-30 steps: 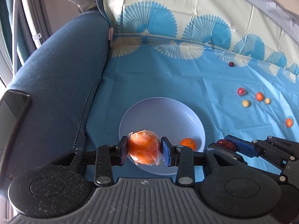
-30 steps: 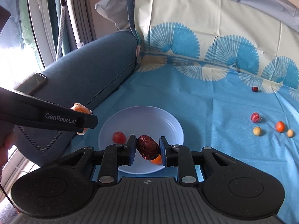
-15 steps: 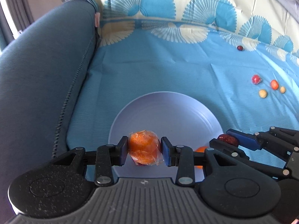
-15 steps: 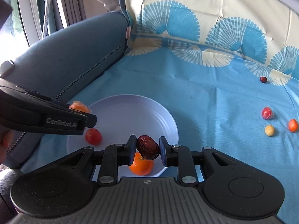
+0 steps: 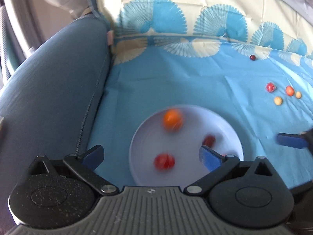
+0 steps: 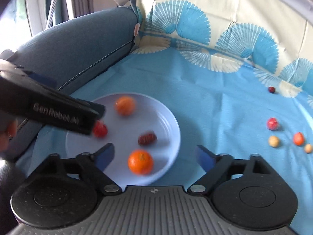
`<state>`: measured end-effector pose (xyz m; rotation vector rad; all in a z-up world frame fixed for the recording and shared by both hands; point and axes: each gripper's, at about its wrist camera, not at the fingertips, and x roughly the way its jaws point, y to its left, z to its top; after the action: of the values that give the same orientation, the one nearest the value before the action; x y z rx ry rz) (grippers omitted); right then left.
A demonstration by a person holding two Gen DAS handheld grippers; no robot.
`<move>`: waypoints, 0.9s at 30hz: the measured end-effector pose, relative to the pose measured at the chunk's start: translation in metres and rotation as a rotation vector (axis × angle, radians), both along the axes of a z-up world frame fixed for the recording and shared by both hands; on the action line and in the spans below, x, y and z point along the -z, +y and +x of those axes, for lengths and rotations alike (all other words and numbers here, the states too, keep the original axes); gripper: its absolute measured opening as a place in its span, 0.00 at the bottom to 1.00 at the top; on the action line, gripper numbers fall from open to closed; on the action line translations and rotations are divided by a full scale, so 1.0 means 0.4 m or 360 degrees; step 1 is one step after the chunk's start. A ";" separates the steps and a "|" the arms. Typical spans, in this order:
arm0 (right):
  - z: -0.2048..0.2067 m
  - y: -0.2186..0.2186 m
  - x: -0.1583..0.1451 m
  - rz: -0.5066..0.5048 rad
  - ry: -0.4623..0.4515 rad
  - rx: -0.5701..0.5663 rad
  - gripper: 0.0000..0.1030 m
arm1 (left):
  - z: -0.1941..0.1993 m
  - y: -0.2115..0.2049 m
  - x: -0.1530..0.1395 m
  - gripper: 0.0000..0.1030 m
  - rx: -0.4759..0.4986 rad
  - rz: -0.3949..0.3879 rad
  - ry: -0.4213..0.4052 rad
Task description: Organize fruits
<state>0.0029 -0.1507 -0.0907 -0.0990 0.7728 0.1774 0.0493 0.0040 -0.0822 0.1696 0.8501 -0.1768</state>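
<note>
A pale lilac plate [image 5: 230, 129] [image 6: 172, 123] lies on the blue cloth. On it are a wrapped orange [image 5: 173, 119] [image 6: 125, 105], a dark red date [image 5: 209, 140] [image 6: 147, 138], a red fruit [image 5: 164, 161] [image 6: 100, 130] and a second orange [image 6: 140, 161]. My left gripper [image 5: 151, 154] is open and empty above the plate's near left. My right gripper [image 6: 154, 154] is open and empty over the plate's near edge. The fruits on the plate look blurred.
Several small fruits lie on the cloth to the right: a red one [image 6: 272, 123], an orange one [image 6: 298, 138], two tan ones [image 6: 273, 141] and a dark one [image 6: 271, 89] farther back. A blue sofa arm [image 5: 49, 90] rises at the left.
Both grippers have opened. The wrapped orange has left my left gripper and the date has left my right gripper; both now lie on the plate.
</note>
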 end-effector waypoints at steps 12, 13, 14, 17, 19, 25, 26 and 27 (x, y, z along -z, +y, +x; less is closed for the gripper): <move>-0.281 -0.028 -0.156 0.0174 -0.0041 0.0177 0.99 | -0.270 0.034 -0.108 1.00 -0.0122 -0.0020 0.0086; -0.303 -0.028 -0.165 0.0162 -0.0076 0.0178 0.99 | -0.293 0.032 -0.118 1.00 -0.0124 -0.0011 0.0065; -0.321 -0.027 -0.176 0.0151 -0.0105 0.0183 0.99 | -0.315 0.032 -0.129 1.00 -0.0127 -0.0006 0.0042; -0.369 -0.028 -0.202 0.0156 -0.0156 0.0190 0.99 | -0.372 0.033 -0.156 1.00 -0.0146 -0.0018 -0.0010; -0.402 -0.030 -0.218 0.0153 -0.0185 0.0192 0.99 | -0.402 0.034 -0.171 1.00 -0.0151 -0.0038 -0.0027; -0.477 -0.029 -0.249 0.0148 -0.0258 0.0197 0.99 | -0.463 0.027 -0.208 1.00 -0.0134 -0.0031 -0.0099; -0.485 -0.030 -0.253 0.0149 -0.0270 0.0201 0.99 | -0.469 0.025 -0.213 1.00 -0.0130 -0.0034 -0.0106; -0.489 -0.030 -0.256 0.0148 -0.0281 0.0206 0.99 | -0.476 0.023 -0.217 1.00 -0.0123 -0.0040 -0.0116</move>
<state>-0.1929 -0.1629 0.0118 0.0234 0.5916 0.0799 -0.1411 0.0134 0.0048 0.1187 0.7805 -0.1084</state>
